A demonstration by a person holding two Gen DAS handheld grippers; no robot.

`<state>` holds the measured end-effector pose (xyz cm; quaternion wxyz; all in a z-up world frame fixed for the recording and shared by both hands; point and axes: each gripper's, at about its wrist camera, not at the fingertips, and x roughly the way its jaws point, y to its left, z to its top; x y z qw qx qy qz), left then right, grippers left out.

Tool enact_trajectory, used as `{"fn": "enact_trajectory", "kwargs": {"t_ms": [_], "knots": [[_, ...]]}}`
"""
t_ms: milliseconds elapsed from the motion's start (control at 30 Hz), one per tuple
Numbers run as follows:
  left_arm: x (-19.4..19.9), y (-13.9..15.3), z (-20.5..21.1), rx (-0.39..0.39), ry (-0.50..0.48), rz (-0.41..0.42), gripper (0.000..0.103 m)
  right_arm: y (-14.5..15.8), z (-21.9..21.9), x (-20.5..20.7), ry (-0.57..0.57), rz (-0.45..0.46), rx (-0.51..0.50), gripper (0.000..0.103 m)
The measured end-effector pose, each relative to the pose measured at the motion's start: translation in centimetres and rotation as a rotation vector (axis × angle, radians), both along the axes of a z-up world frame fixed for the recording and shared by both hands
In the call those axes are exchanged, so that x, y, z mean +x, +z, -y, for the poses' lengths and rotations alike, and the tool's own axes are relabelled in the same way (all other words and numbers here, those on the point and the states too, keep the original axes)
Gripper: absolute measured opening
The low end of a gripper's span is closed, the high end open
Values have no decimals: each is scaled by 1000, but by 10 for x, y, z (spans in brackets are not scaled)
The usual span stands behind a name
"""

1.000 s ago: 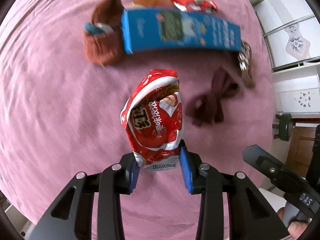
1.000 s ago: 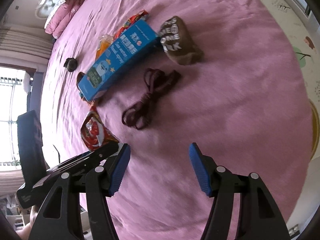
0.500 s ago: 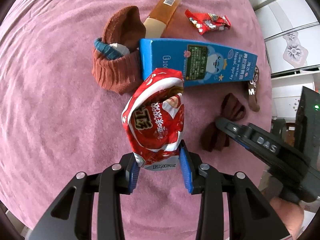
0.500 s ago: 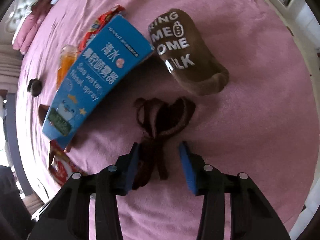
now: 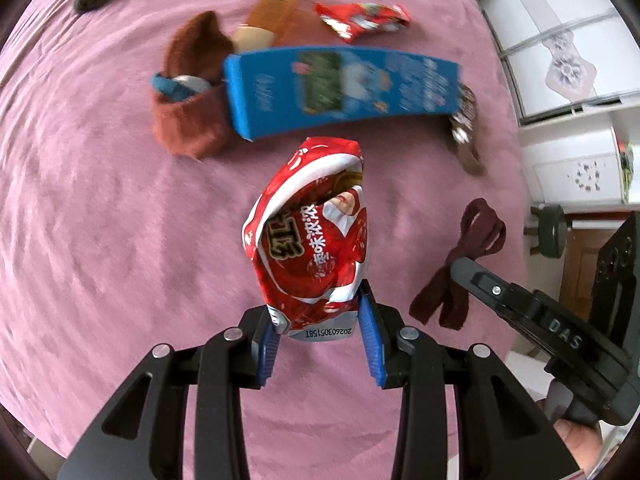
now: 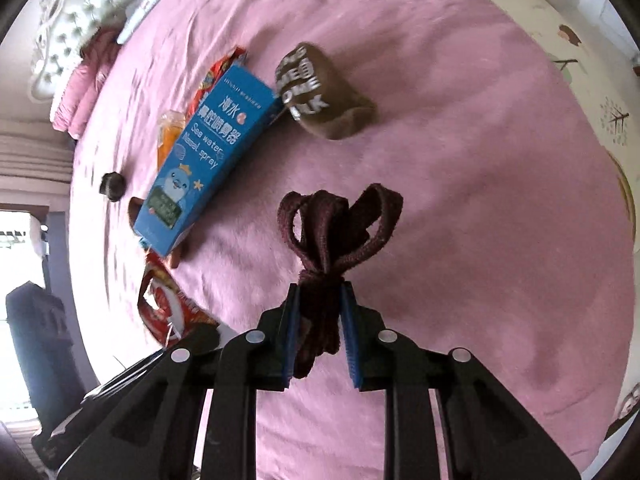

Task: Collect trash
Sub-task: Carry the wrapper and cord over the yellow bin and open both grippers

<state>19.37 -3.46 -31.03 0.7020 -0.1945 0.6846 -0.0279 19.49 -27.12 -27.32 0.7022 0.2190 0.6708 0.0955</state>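
My left gripper (image 5: pixel 320 320) is shut on the bottom edge of a crumpled red snack bag (image 5: pixel 312 240), which it holds above the pink bedspread (image 5: pixel 100 240). The same bag (image 6: pixel 168 308) shows at the lower left of the right wrist view. My right gripper (image 6: pixel 318 320) has a knotted dark maroon cloth band (image 6: pixel 340 224) between its blue pads. Its jaws are closing and press on the band's knot, while the loops stick out ahead. Further off lie a long blue nasal-spray box (image 5: pixel 340 88), a small red wrapper (image 5: pixel 364 20) and an orange packet (image 5: pixel 276 12).
A rust-brown sock (image 5: pixel 188 120) lies beside the blue box (image 6: pixel 208 160). A dark brown sock with white letters (image 6: pixel 324 92) lies at the box's other end. A small black object (image 6: pixel 112 186) sits apart. Pillows and a tufted headboard (image 6: pixel 80 12) are far back; floor and white cupboards (image 5: pixel 560 80) border the bed.
My right gripper came down over the maroom band and its wide jaws narrowed onto the knot. The left gripper kept its hold on the red bag.
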Motion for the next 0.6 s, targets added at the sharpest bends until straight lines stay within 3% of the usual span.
{"fn": "enact_trajectory", "kwargs": {"t_ms": [333,600], "knots": [[-20,19,89,-32,-131,1,36,37,73,-41,-60,54,25,20],[-21,29,181,-38,-286,9,36,49,152,-73,-153,66,26,20]]}}
